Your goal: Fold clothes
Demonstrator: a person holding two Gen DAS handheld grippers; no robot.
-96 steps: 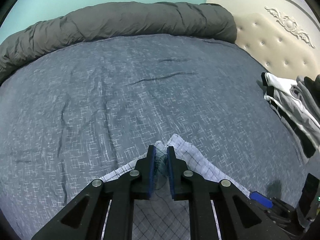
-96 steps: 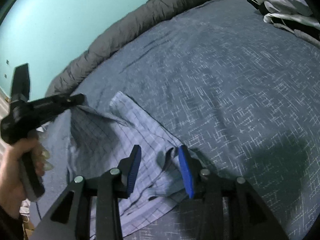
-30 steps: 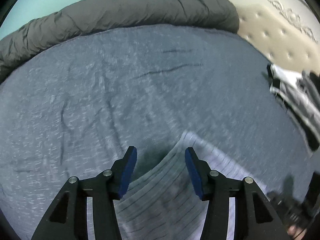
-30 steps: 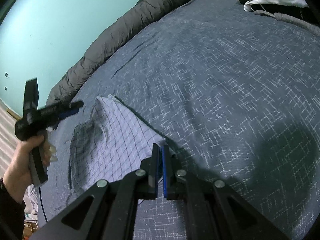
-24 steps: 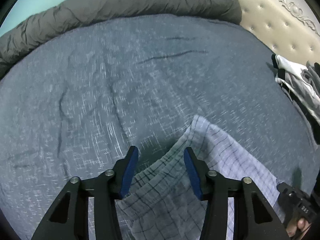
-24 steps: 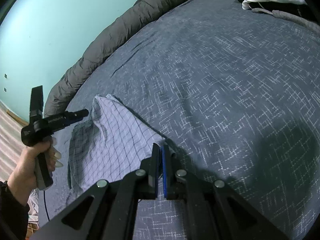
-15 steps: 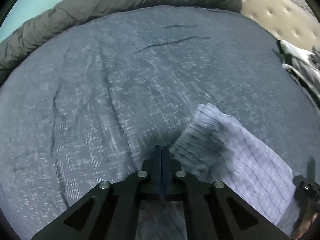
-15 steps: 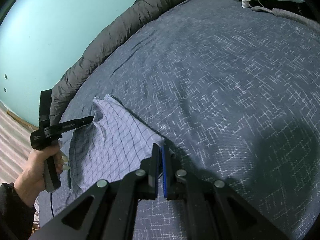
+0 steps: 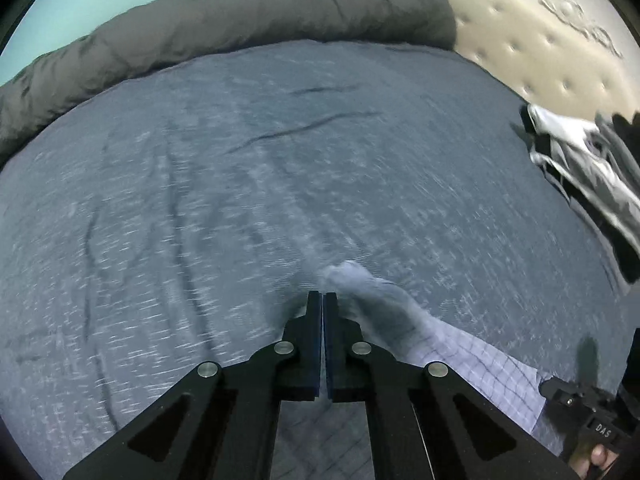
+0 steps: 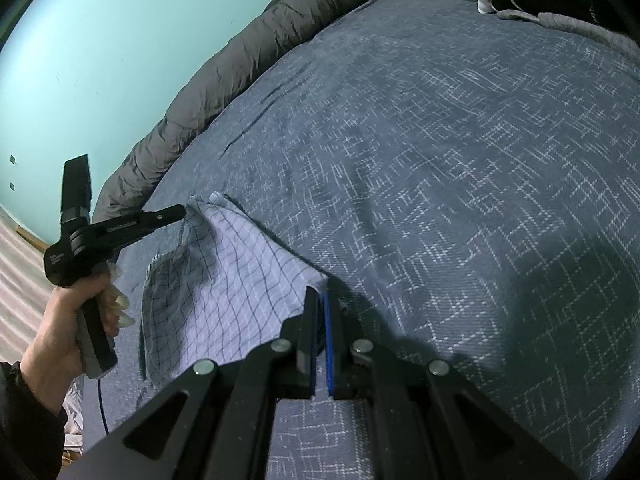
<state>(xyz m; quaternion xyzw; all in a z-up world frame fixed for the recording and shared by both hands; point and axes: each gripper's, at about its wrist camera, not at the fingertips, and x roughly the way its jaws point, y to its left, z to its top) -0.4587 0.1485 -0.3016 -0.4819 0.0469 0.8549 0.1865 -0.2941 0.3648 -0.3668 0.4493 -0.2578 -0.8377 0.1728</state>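
A pale lilac checked shirt (image 10: pixel 236 276) hangs stretched between my two grippers above the dark blue bedspread (image 10: pixel 440 160). My right gripper (image 10: pixel 321 300) is shut on the shirt's right corner. My left gripper (image 9: pixel 322 298) is shut; the shirt (image 9: pixel 460 356) runs off to its right. In the right wrist view the left gripper (image 10: pixel 182 212) has its tip at the shirt's far left edge, and that corner stands up from it. The pinch itself is too small to see clearly.
A rolled dark grey duvet (image 9: pixel 224 28) lies along the far edge of the bed by a teal wall. A pile of white, grey and black clothes (image 9: pixel 588 168) sits at the right near the cream padded headboard (image 9: pixel 540 40).
My left gripper was open over the shirt's edge a second ago and has shut on it and lifted it. My right gripper stays shut on its corner. The shirt is pulled flatter.
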